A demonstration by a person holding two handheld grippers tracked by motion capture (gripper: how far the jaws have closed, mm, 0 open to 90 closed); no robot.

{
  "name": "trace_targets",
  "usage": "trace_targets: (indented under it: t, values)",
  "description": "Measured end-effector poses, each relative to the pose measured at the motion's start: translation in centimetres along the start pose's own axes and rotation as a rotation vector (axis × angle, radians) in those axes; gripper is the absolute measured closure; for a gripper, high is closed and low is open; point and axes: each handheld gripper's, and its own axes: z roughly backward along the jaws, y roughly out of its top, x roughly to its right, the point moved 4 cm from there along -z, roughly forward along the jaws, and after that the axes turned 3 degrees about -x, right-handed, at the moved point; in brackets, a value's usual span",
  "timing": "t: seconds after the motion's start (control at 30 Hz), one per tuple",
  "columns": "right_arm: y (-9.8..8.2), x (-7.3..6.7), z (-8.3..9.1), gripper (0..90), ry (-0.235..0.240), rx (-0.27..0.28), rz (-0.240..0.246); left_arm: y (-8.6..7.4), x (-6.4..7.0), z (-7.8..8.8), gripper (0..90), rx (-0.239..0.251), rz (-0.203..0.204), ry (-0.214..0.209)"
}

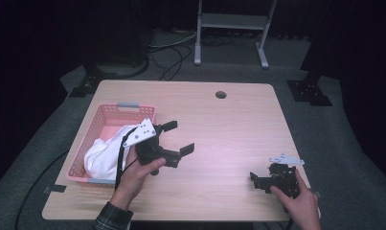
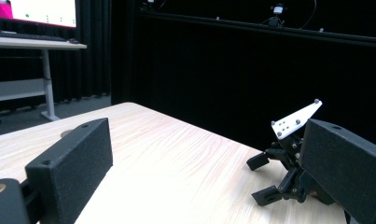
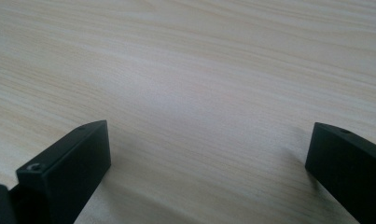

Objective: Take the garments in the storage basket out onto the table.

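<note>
Pale table [image 1: 229,124], both my grippers' jaws apart and empty; white cloth [image 1: 102,155] in pink basket [image 1: 111,112] looks soft, so I'd pinch a fold.

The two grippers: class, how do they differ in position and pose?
The left gripper is held up beside the pink basket, while the right gripper sits low near the table's front edge. The left points across the table; the right points down at the wood. Both have jaws wide open, holding nothing.
</note>
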Motion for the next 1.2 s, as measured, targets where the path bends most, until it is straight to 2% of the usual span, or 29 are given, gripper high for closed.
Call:
trace_targets:
  t: [1.2]
  values:
    - [0.0, 0.0, 0.0, 0.0, 0.0, 0.0, 0.0, 1.6, -3.6, 5.0, 2.1, 0.023, 0.007, 0.051]
